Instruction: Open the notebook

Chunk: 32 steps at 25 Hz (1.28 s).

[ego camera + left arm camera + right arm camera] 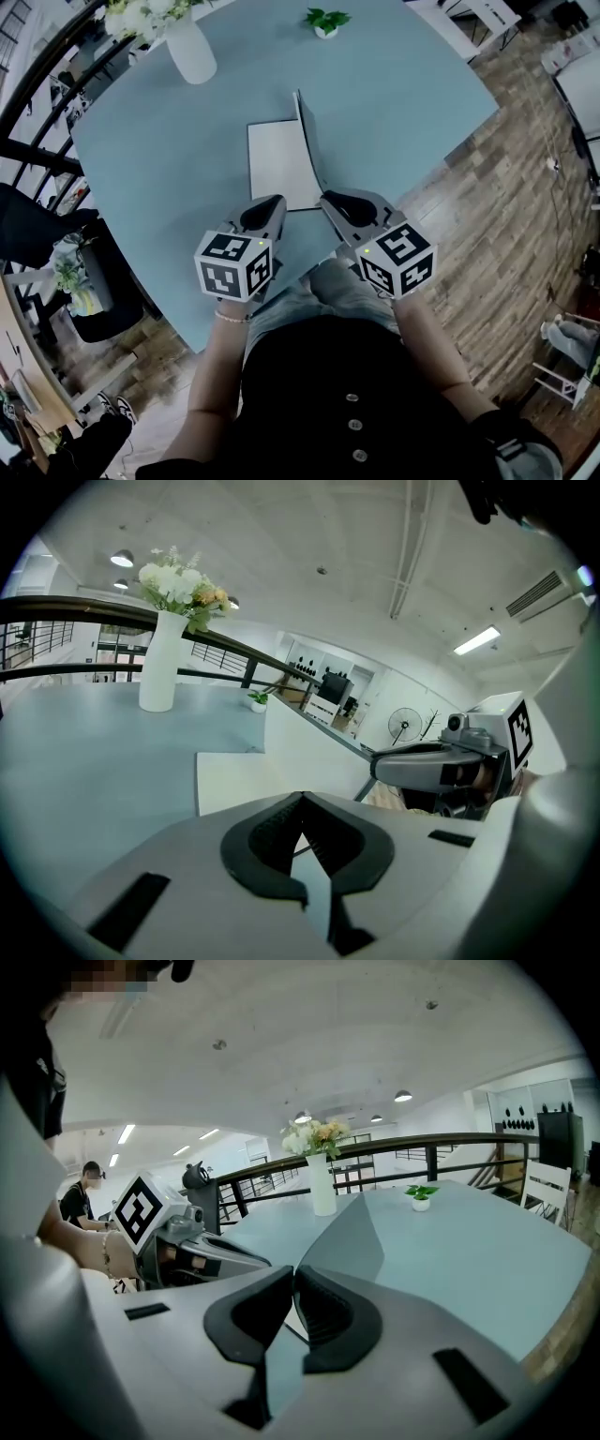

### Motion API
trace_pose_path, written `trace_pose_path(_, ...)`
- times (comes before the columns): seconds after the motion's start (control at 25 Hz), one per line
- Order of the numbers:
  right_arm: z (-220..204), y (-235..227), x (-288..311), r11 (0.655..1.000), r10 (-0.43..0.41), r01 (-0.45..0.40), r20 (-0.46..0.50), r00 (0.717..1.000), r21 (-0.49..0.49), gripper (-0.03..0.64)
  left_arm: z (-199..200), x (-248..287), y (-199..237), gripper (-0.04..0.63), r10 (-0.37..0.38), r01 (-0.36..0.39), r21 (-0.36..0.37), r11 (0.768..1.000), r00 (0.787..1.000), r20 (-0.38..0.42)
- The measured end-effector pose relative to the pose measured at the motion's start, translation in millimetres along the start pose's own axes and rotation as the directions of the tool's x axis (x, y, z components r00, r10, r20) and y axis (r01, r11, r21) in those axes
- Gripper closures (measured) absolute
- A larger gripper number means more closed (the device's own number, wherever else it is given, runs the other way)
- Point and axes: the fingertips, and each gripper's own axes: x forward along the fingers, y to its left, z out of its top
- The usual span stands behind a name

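Blue-grey table (pixel 422 103) surface is seen bearing one notebook (pixel 281 150), laid near the middle, toward the person's side. Its white page (pixel 274 173) is spread flat, and its cover (pixel 307 141) is raised nearly upright along the right side of the page, touched by neither gripper.

Two grippers are counted, each fitted with one marker cube (pixel 232 267). The left gripper (pixel 275 204) is held at the notebook's near edge, its jaws pressed together at the tips with nothing gripped between them. The right gripper (pixel 330 202) is held just beside it, by the foot of the cover, its jaws likewise closed tip to tip on nothing.

One white vase (pixel 190 52) of flowers (pixel 141 14) and one small potted plant (pixel 326 21) are set at the far side of the table, well apart from the notebook. Three buttons (pixel 354 425) are counted on the person's black shirt (pixel 309 375), and one bracelet (pixel 230 317) on the left wrist.

The flowers are cut off by the top edge of the head view, and the page's near right corner is covered by the gripper tips. In the right gripper view the flat page is hidden behind the gripper body and only the cover is shown. Whether anything is written on the page cannot be made out.
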Motion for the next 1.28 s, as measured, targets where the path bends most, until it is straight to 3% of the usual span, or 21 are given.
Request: trace_pose_path(1.28, -43, -78, -51, 0.984, -0.118, 0.119, -0.017, 0.993, 0.132, 0.587, 0, 48, -51, 0.578, -0.054, 0.058, 0.049, 0.997, 0.996, -0.077)
